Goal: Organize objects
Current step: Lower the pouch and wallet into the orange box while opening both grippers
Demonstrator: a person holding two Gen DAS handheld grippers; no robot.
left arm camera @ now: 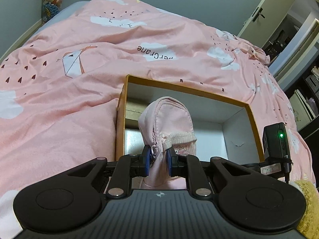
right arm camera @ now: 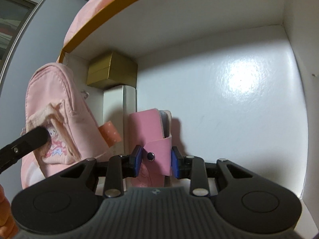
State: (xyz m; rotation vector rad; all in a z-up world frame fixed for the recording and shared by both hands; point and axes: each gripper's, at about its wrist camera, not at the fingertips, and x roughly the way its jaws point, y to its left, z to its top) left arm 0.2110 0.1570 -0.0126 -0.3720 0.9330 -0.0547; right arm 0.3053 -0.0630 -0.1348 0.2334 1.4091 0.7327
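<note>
My left gripper (left arm camera: 158, 159) is shut on a pale pink zip pouch (left arm camera: 169, 119) and holds it upright over an open box with an orange rim (left arm camera: 185, 88) and white inside. The pouch also shows in the right wrist view (right arm camera: 59, 119), with a left finger (right arm camera: 37, 137) pressed on it. My right gripper (right arm camera: 156, 160) is inside the box, its blue pads on either side of a pink card holder (right arm camera: 153, 131) with a snap strap. The card holder stands on the box floor (right arm camera: 239, 99).
The box lies on a bed with a pink patterned duvet (left arm camera: 79, 39). Inside the box stand a gold box (right arm camera: 113, 71) on a white box (right arm camera: 119, 103) and an orange dotted tape roll (right arm camera: 111, 133). A door (left arm camera: 265, 10) is at the right.
</note>
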